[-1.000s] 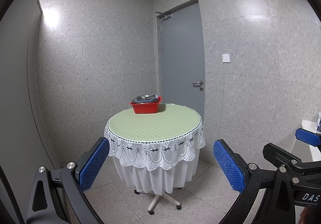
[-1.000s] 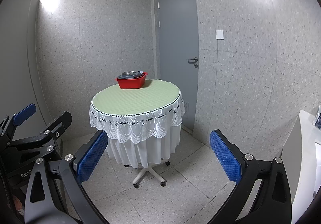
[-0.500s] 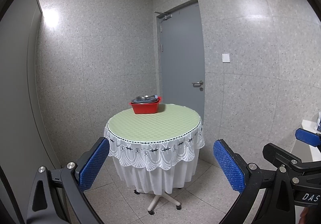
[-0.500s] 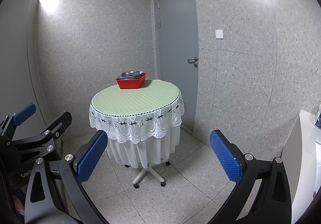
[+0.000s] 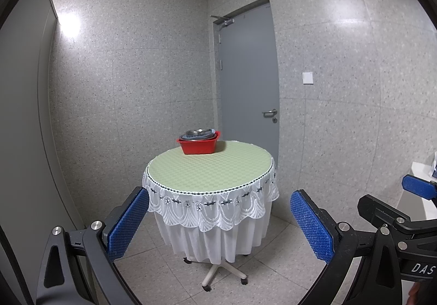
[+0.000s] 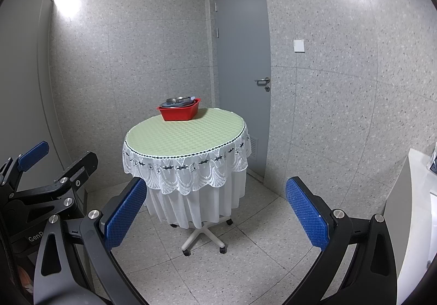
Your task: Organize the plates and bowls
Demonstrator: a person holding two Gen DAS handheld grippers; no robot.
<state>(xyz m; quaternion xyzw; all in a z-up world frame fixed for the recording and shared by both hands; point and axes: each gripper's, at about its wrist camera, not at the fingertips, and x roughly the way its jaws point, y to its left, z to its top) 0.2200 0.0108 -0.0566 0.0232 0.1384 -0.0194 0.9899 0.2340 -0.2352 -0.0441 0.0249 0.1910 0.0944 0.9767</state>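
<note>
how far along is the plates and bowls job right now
Barely started. Done: nothing visibly sorted; the dishes sit piled in the red basin at the far side of the round table. In hand: nothing; the left gripper and right gripper are open, empty and short of the table. Left: approach, lift the dishes out, and arrange them.

Dishes (image 5: 198,133) in the red tub (image 5: 199,146) too small to tell apart
</note>
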